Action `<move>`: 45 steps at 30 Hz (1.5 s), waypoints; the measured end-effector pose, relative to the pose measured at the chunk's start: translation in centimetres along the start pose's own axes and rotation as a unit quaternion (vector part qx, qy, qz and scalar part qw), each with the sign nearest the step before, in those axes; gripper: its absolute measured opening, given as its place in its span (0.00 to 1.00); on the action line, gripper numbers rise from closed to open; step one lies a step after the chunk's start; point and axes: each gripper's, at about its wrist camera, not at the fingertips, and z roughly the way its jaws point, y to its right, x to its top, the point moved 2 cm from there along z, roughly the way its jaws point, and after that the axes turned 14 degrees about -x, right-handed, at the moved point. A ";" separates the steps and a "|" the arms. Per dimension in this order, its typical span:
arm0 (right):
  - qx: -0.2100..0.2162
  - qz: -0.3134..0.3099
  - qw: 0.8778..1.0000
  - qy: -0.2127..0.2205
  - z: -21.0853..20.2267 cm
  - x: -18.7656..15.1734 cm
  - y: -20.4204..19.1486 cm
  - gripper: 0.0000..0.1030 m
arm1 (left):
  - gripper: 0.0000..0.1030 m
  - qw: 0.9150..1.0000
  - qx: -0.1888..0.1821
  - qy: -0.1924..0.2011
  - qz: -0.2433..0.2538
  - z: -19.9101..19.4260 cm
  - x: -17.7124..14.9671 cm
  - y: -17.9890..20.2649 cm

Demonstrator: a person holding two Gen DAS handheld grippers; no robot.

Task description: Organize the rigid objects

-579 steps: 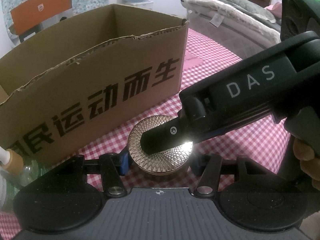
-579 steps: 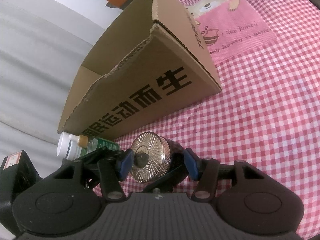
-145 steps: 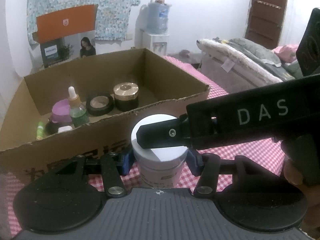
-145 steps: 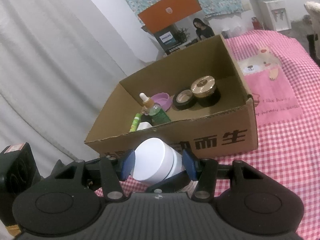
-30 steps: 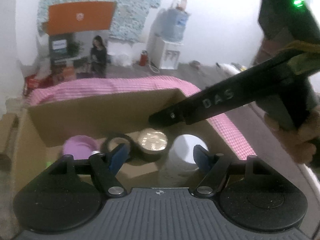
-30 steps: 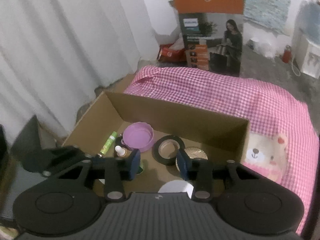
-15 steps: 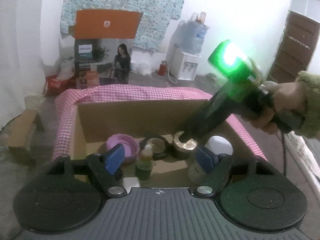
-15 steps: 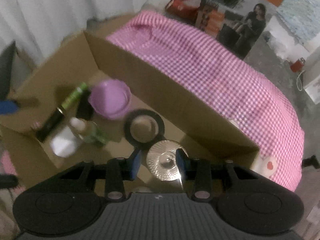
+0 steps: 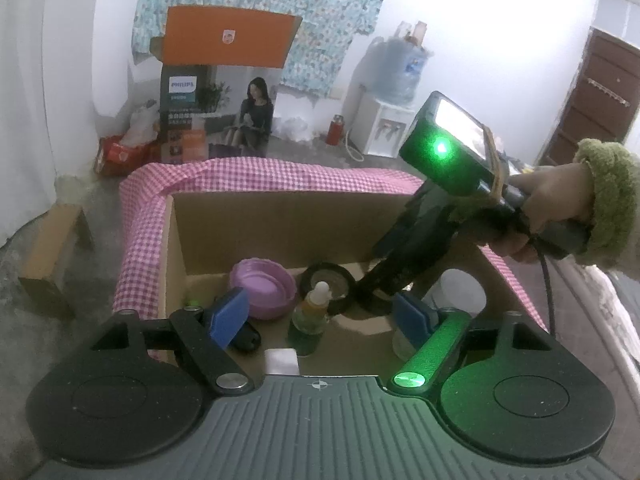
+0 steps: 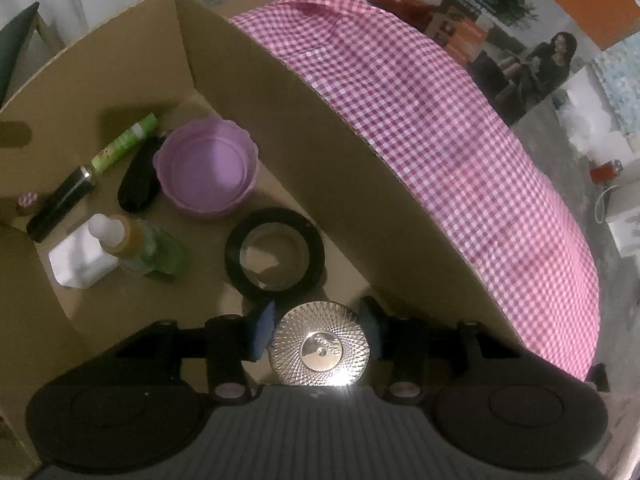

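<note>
Right tongs (image 10: 318,338), jaws just widening, straddle the gold-lidded round jar (image 10: 319,349) inside the brown cardboard box (image 10: 352,184), at six o'clock of the black tape roll (image 10: 274,251); left tongs (image 9: 320,316) gape empty. Sorting seems nearly finished.

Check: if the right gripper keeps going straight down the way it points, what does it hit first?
Most likely the gold-lidded jar: it sits squarely between the right gripper's blue pads, directly below. The pads look just clear of the lid's sides, though depth is hard to judge.
</note>
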 end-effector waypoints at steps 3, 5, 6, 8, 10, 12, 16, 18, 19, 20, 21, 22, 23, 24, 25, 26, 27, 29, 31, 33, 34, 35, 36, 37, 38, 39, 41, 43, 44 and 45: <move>-0.002 -0.003 1.000 -0.006 0.2 -0.3 0.1 0.49 | 0.78 1.000 -0.003 -0.002 0.001 0.1 -0.1 -0.1; -0.006 -0.004 1.000 -0.010 0.3 -0.5 0.2 0.49 | 0.78 1.000 -0.004 -0.003 0.001 0.3 -0.1 -0.1; -0.009 -0.004 1.000 -0.013 0.3 -0.7 0.3 0.49 | 0.78 1.000 -0.005 -0.004 0.001 0.3 -0.1 -0.1; -0.014 -0.004 1.000 -0.018 0.4 -0.9 0.4 0.49 | 0.78 1.000 -0.005 -0.003 0.001 0.5 -0.1 0.1; -0.016 0.002 1.000 -0.019 0.4 -1.2 0.6 0.48 | 0.78 1.000 -0.005 -0.004 0.002 0.4 -0.1 0.2; -0.015 0.013 1.000 -0.015 0.1 -1.2 0.7 0.46 | 0.78 1.000 -0.005 -0.002 0.004 0.2 -0.1 0.4; -0.003 0.057 0.998 0.033 -2.9 -1.3 1.7 0.46 | 0.78 1.000 -0.001 0.003 0.011 -0.3 -0.4 0.7; 0.008 0.086 0.995 0.058 -5.1 -1.9 2.3 0.46 | 0.79 1.000 0.000 0.005 0.012 -0.8 -0.5 1.0; 0.013 0.099 0.993 0.067 -6.1 -2.2 2.5 0.47 | 0.80 1.000 0.001 0.007 0.013 -1.1 -0.6 1.1; 0.020 0.114 0.990 0.077 -7.2 -2.6 2.7 0.47 | 0.81 1.000 0.001 0.009 0.015 -1.4 -0.8 1.2; 0.028 0.126 0.988 0.084 -8.1 -3.0 2.8 0.47 | 0.82 1.000 0.002 0.011 0.017 -1.8 -0.9 1.4; 0.037 0.142 0.985 0.092 -9.1 -3.6 2.8 0.47 | 0.83 1.000 0.004 0.012 0.019 -2.1 -1.1 1.5; 0.048 0.158 0.981 0.098 -10.0 -4.2 2.8 0.47 | 0.83 1.000 0.005 0.013 0.020 -2.4 -1.3 1.5; 0.062 0.173 0.978 0.103 -10.8 -4.8 2.6 0.47 | 0.83 1.000 0.004 0.014 0.021 -2.8 -1.6 1.6; 0.074 0.186 0.974 0.106 -11.5 -5.3 2.5 0.47 | 0.83 1.000 0.004 0.015 0.021 -3.3 -1.9 1.6; 0.087 0.197 0.970 0.109 -12.2 -5.7 2.1 0.47 | 0.83 1.000 0.005 0.016 0.020 -3.7 -2.2 1.6; 0.100 0.205 0.967 0.113 -12.9 -5.9 1.8 0.47 | 0.83 1.000 0.006 0.016 0.020 -4.1 -2.5 1.5; 0.123 0.213 0.962 0.118 -13.8 -6.2 0.6 0.47 | 0.83 1.000 0.012 0.015 0.016 -4.6 -2.9 1.4; 0.138 0.212 0.961 0.116 -14.1 -6.0 -0.8 0.47 | 0.83 1.000 0.022 0.015 0.010 -5.2 -3.4 1.0; 0.141 0.203 0.963 0.111 -13.9 -5.4 -2.1 0.47 | 0.83 0.999 0.031 0.015 0.001 -5.7 -3.8 0.4; 0.137 0.198 0.965 0.107 -13.4 -4.9 -2.8 0.47 | 0.83 0.999 0.038 0.016 -0.002 -5.9 -4.1 0.0; 0.135 0.194 0.966 0.101 -12.9 -4.4 -3.5 0.47 | 0.83 0.999 0.047 0.016 -0.005 -6.1 -4.3 -0.3; 0.135 0.191 0.968 0.093 -12.3 -3.7 -4.1 0.47 | 0.83 0.998 0.053 0.017 -0.006 -6.2 -4.4 -0.6; 0.133 0.190 0.969 0.084 -11.5 -3.1 -4.4 0.47 | 0.83 0.998 0.059 0.018 -0.009 -6.5 -4.6 -0.9; 0.131 0.188 0.970 0.074 -10.8 -2.5 -4.9 0.47 | 0.83 0.998 0.063 0.020 -0.013 -6.7 -4.7 -1.2; 0.126 0.187 0.972 0.067 -10.2 -1.8 -5.3 0.47 | 0.83 0.998 0.065 0.021 -0.018 -6.9 -4.7 -1.6; 0.120 0.187 0.973 0.057 -9.2 -1.0 -5.9 0.46 | 0.83 0.997 0.068 0.024 -0.023 -7.3 -4.8 -2.1; 0.132 0.186 0.972 0.048 -8.7 -0.3 -6.5 0.44 | 0.83 0.997 0.072 0.027 -0.025 -7.6 -4.8 -2.5; 0.140 0.182 0.972 0.045 -8.5 0.0 -7.0 0.44 | 0.83 0.997 0.073 0.027 -0.027 -7.7 -4.8 -2.7; 0.146 0.176 0.972 0.043 -8.4 0.2 -7.4 0.43 | 0.83 0.996 0.074 0.028 -0.029 -7.8 -4.8 -2.9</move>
